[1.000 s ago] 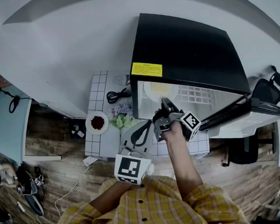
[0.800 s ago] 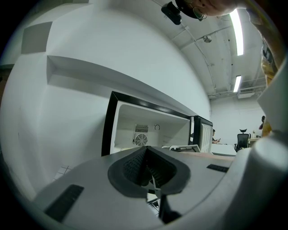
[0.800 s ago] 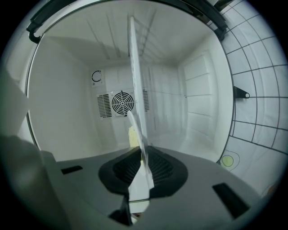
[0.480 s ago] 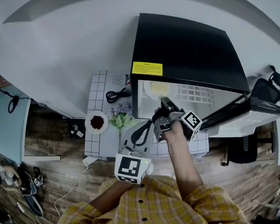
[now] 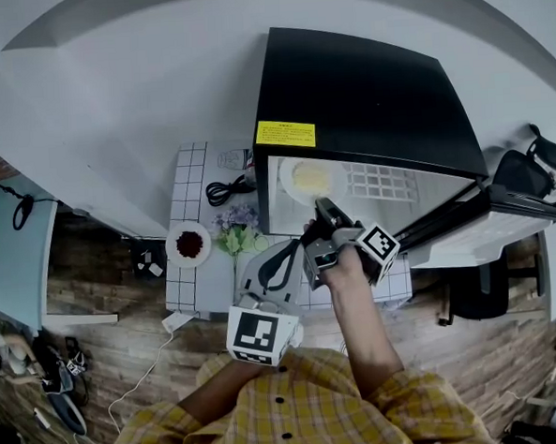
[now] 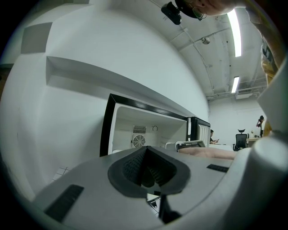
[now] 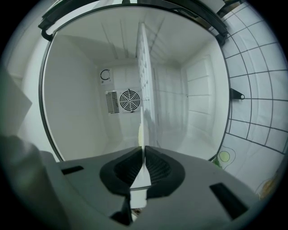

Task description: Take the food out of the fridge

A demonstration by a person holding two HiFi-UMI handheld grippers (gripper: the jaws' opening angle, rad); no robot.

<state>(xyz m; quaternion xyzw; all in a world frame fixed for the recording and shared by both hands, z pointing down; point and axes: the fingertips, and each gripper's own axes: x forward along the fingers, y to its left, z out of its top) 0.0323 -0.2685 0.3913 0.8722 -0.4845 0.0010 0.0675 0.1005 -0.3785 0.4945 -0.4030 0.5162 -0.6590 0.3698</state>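
The black fridge stands on the tiled table with its door swung open to the right. On its shelf lies a white plate with pale yellow food. My right gripper reaches into the opening and is shut on the plate's near rim. In the right gripper view the plate runs edge-on between the pads, with the yellow food just beyond them, and my right gripper is rolled onto its side. My left gripper hangs shut and empty in front of the fridge; in its own view the left gripper points level at the fridge.
A small plate of dark red food and a bunch of flowers sit on the tiled table left of the fridge. A coiled black cable lies behind them. A wire shelf fills the fridge's right part. The table's front edge is close below my grippers.
The right gripper stays at the plate's rim and the left gripper has kept still. Only the head view has drifted slightly.
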